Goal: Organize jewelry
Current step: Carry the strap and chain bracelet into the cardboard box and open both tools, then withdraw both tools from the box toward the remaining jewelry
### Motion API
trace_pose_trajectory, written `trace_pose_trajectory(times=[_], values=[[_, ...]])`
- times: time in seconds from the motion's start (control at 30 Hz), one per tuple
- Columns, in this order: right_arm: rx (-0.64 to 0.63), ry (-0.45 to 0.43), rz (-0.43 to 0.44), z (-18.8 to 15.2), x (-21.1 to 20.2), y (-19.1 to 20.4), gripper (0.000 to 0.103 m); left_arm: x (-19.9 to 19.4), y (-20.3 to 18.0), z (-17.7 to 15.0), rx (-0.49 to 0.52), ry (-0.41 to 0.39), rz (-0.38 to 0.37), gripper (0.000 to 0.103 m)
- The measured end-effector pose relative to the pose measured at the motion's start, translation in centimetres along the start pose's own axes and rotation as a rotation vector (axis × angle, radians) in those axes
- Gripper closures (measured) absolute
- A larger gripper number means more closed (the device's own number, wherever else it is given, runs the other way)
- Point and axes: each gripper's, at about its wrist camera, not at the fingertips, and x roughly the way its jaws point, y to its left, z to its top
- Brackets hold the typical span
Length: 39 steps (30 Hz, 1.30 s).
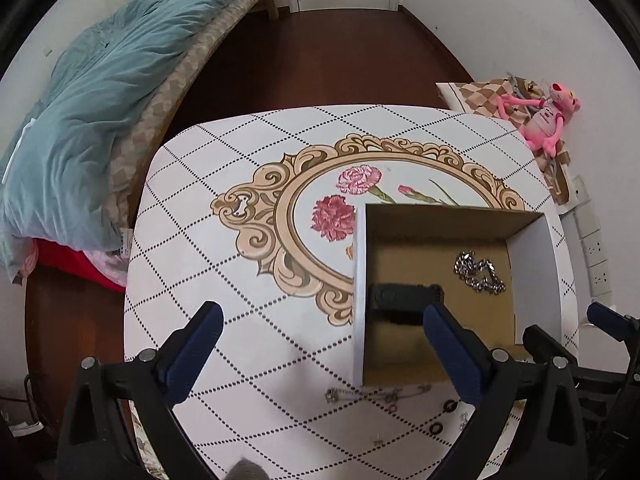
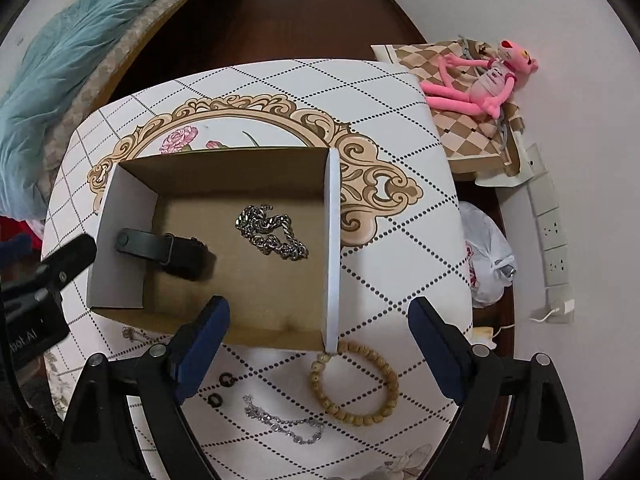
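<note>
Left gripper spread | right gripper spread | thin necklace blurred, box hides its edge

box: chain, black band | right claw: spread, empty

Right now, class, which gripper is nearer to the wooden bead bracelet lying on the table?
Right. The right gripper hangs over the bead bracelet, which lies between its open jaws; the left gripper is farther off, beyond the box.
</note>
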Motion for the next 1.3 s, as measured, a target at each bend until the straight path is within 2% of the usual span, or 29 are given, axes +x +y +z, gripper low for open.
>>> trace_pose_trajectory(times=[0.3, 0.7, 0.97, 1.13, 1.3], values=[[0.020, -0.048, 0.008, -0.8, -2.9, 0.1, 0.011, -3.2, 0.3, -0.9, -0.020, -0.054, -0.001, 0.001], [0.026, -0.184, -0.012, -3.5, -10.6, 0.0, 0.011, -10.2, 1.0, -3.5, -0.023, -0.161, 0.014, 0.001], [0.028, -0.248, -0.002, -6.5, -14.9, 0.4, 0.010, -13.9, 1.6, -5.8, -0.035, -0.211, -0.009, 0.001], [0.032, -0.257, 0.024, -8.3, -15.8, 1.1, 0.010, -14.8, 2.2, -7.1, -0.058, -0.217, -0.004, 0.001], [0.089, -0.254, 0.053, -10.2, -14.5, -0.1, 0.006, -12.8, 2.5, -9.0, -0.074, -0.201, 0.037, 0.001]])
